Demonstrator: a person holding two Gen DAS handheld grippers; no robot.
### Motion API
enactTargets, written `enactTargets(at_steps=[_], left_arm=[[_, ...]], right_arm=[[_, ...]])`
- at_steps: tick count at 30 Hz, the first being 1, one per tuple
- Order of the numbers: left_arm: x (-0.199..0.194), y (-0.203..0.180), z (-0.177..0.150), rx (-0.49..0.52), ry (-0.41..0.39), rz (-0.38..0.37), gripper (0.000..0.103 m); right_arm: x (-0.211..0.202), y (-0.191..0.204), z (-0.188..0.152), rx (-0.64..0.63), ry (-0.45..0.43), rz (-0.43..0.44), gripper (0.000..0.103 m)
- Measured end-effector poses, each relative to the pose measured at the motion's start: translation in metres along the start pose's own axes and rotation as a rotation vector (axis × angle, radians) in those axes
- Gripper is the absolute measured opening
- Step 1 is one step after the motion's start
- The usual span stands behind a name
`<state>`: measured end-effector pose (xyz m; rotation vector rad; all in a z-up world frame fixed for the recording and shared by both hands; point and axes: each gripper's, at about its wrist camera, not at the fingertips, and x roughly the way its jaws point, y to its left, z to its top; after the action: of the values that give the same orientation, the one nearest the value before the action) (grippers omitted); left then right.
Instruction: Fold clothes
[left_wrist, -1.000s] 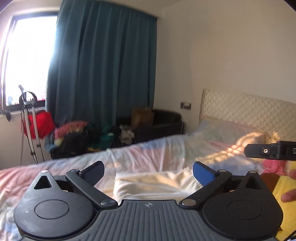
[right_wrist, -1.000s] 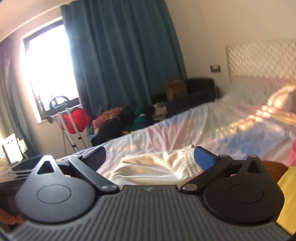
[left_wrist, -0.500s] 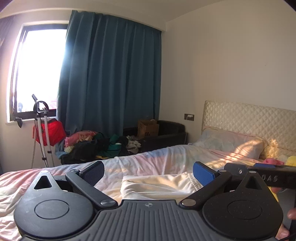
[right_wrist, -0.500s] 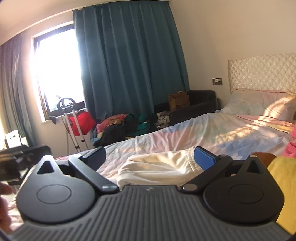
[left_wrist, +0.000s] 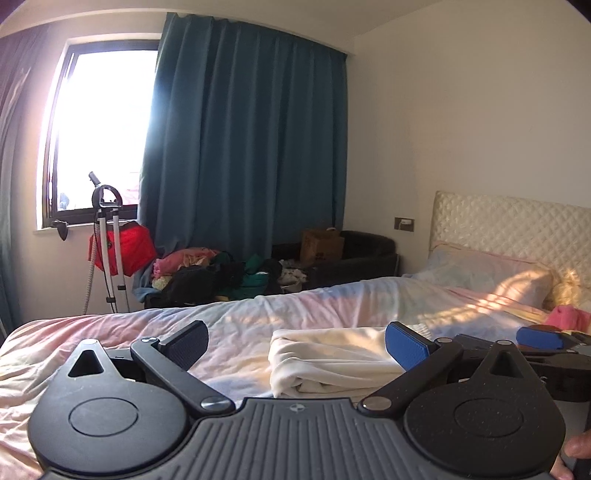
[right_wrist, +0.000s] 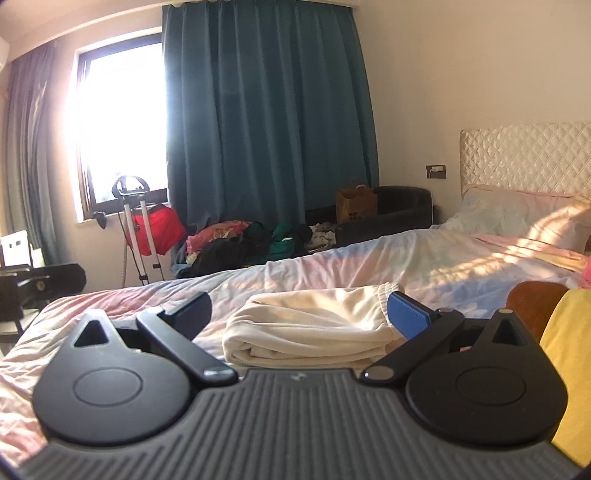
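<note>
1. Both tools are handheld two-finger grippers, each seen from its own wrist camera looking forward along the fingers. The left gripper (left_wrist: 297, 345) has its fingers spread wide and holds nothing. The right gripper (right_wrist: 301, 315) is likewise spread wide and empty.

2. Straight ahead of both, lying on the bed (left_wrist: 110, 332), is a cream garment (right_wrist: 310, 325), already folded into a thick, layered bundle. It rests flat on the wrinkled pastel sheet, touching neither gripper.

3. From the right gripper the bundle sits centred between the two fingers, just beyond their tips, with its long axis running crosswise, left to right. A stacked fold edge faces the tool and a gathered, elastic-looking end lies toward the blue right finger (right_wrist: 408, 319).

4. From the left gripper the same bundle lies ahead but off to the right, closer to that tool's blue finger than to its dark one. Part of the right gripper shows at the far right of this view.

5. Judging from this, the right gripper is the better lined up and probably the nearer; a straight push forward would bring its fingers around the bundle.

6. To the right of the right gripper lie a yellow garment (right_wrist: 569, 350) and a brown one (right_wrist: 532, 299), apparently unfolded.

7. Far ahead, beyond the bed, a pile of clothes (left_wrist: 207, 273) sits under a teal curtain (left_wrist: 243, 140).
</note>
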<state>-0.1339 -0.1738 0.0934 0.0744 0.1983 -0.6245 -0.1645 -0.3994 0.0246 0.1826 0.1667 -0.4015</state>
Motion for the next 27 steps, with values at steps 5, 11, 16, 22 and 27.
enactTargets(at_steps=[5, 11, 16, 22, 27], left_arm=[[0.021, 0.009, -0.012, -0.013, 0.008, 0.015, 0.103], [0.04, 0.019, -0.026, -0.045, 0.046, -0.007, 0.103], [0.047, 0.024, -0.034, -0.046, 0.052, -0.003, 0.103], [0.057, 0.023, -0.038, -0.055, 0.063, -0.005, 0.103], [0.061, 0.018, -0.041, -0.037, 0.081, 0.001, 0.103]], right_arm=[[0.008, 0.012, -0.016, -0.04, -0.002, -0.021, 0.103], [0.017, 0.019, -0.026, -0.059, 0.015, -0.057, 0.103], [0.019, 0.021, -0.027, -0.072, 0.032, -0.091, 0.103], [0.021, 0.022, -0.03, -0.096, 0.032, -0.102, 0.103], [0.024, 0.024, -0.03, -0.111, 0.04, -0.108, 0.103]])
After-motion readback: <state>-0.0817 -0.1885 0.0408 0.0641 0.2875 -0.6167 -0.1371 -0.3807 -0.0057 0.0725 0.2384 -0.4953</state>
